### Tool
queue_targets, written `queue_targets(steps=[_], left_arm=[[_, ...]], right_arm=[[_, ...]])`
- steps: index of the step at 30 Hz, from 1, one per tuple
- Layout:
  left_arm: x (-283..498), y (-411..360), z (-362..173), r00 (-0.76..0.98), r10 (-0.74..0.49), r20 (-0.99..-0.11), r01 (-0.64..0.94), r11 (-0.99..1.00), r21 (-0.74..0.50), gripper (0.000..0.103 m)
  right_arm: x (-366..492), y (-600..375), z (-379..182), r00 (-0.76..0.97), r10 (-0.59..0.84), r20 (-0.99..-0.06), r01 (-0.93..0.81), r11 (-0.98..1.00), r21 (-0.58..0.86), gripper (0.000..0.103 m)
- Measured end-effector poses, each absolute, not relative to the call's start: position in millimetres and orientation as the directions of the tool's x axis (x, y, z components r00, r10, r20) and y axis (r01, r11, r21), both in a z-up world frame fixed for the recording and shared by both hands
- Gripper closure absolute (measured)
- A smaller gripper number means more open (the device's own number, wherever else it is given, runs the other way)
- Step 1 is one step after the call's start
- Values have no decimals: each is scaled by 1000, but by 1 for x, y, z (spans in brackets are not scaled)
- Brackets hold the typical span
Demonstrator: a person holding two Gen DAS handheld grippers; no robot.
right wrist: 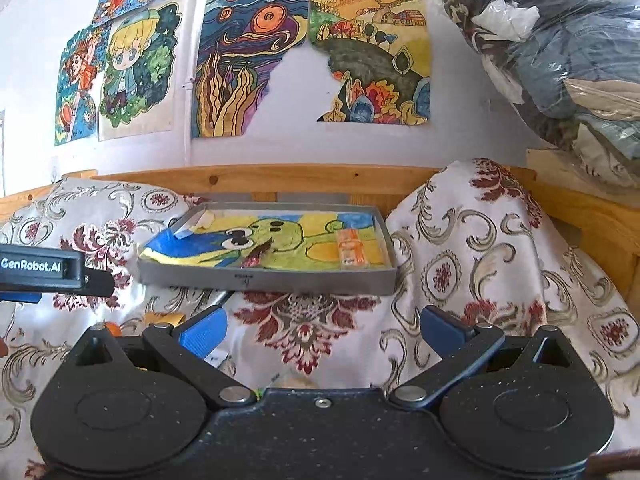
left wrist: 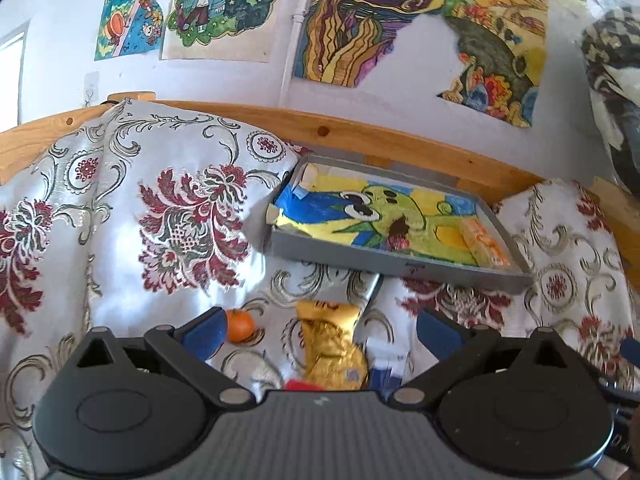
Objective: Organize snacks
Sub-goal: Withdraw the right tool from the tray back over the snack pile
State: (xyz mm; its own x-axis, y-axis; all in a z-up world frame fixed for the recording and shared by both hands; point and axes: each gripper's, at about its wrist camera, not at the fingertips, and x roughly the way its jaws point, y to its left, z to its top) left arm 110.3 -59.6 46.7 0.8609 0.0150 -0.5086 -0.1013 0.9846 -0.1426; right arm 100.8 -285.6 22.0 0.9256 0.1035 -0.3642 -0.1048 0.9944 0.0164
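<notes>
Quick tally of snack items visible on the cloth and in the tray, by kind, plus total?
Orange snack packet, in the grey tray at its right end: 1
Small round orange tangerine, on the floral cloth: 1
Yellow-gold foil snack bag, on the cloth: 1
Blue-and-white packet, partly hidden: 1
Red item, mostly hidden, kind unclear: 1
Total: 5

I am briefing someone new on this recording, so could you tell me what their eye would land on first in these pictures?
Probably the grey tray lined with a bright green-and-blue drawing, resting on the floral cloth by the wooden rail, with an orange packet at its right end. Next, the colourful drawings on the wall above. Nearer the open left gripper lie a small orange fruit and a gold snack packet.
</notes>
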Motion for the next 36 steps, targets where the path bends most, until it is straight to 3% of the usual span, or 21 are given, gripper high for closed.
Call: queue_targets(steps=[20,36], left_arm=[[57,-32,20,833,41,-552,-69,997,-31,1],[40,-31,-4,787,41,-615,-11,999,52,1]], right_arm=[[49,-271,9,888,96,-450,-109,994,-3,1],[44,-255,-10,810,126,-573,-176,984,-33,1]])
